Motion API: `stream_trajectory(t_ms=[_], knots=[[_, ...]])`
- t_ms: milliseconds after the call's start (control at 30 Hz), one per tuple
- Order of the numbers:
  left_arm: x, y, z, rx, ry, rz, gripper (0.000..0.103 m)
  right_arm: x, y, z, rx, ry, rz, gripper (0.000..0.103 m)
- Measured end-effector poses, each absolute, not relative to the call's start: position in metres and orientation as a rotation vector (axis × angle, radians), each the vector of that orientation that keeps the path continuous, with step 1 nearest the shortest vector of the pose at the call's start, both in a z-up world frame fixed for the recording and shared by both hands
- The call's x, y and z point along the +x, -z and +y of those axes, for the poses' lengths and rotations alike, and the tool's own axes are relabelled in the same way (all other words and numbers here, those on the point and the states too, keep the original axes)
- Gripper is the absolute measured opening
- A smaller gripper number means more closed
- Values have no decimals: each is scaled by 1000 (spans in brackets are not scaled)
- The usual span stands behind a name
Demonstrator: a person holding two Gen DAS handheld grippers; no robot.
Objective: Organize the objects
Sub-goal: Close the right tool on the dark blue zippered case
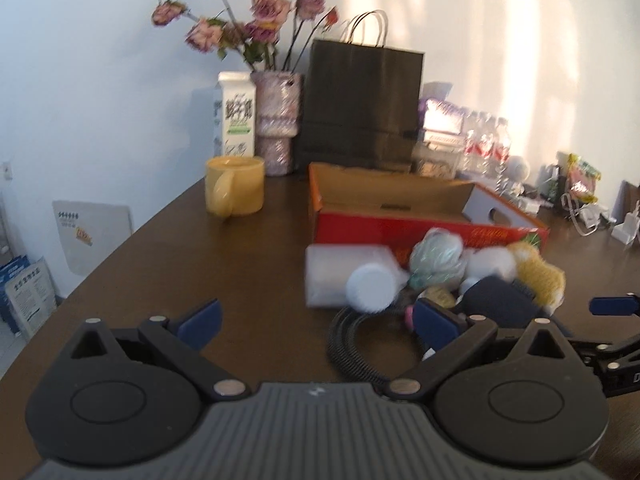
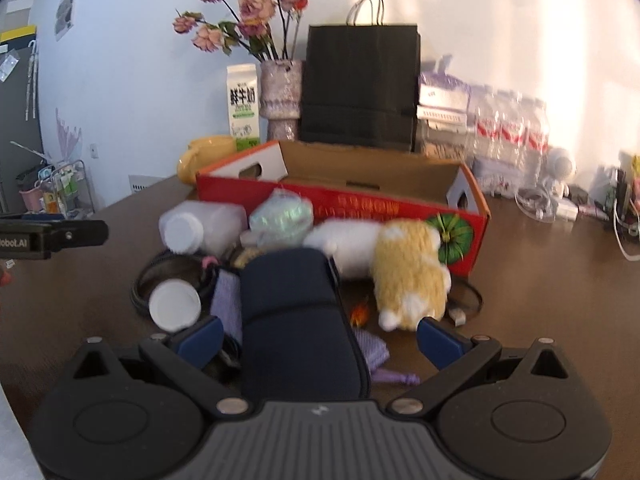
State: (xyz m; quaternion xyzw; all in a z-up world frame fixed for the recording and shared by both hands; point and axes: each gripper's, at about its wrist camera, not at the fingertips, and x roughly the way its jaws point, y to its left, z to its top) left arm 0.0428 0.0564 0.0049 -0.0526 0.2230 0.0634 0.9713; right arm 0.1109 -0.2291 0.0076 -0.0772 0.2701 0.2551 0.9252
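A red cardboard box stands open on the brown table. In front of it lies a pile: a white plastic jar, a greenish mesh ball, a white and yellow plush toy, a dark blue pouch, a black coiled cable and a white cap. My left gripper is open and empty, short of the pile. My right gripper is open, its fingers on either side of the pouch.
A yellow mug, a milk carton, a vase of dried roses and a black paper bag stand behind the box. Water bottles and small clutter line the wall at right. A purple cloth lies by the pouch.
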Motion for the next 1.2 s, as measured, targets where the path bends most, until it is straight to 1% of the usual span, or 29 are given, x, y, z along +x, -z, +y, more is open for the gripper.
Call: stream_trajectory(t_ms=[400,567,633,700,1200], knots=[[43,1,59,-112,-110,471,103,125,5,-206,-247,-536,576,102],[45,3,57,-111,-107,481,103,135,6,-199,-273,-560,567,89],[46,3,56,-108,-106,483,103,140,7,-198,-268,-588,571,78],[46,2,55,-103,-106,483,103,142,9,-197,-262,-615,578,72],[54,5,39,-75,-76,506,103,139,13,-197,-262,-638,540,67]])
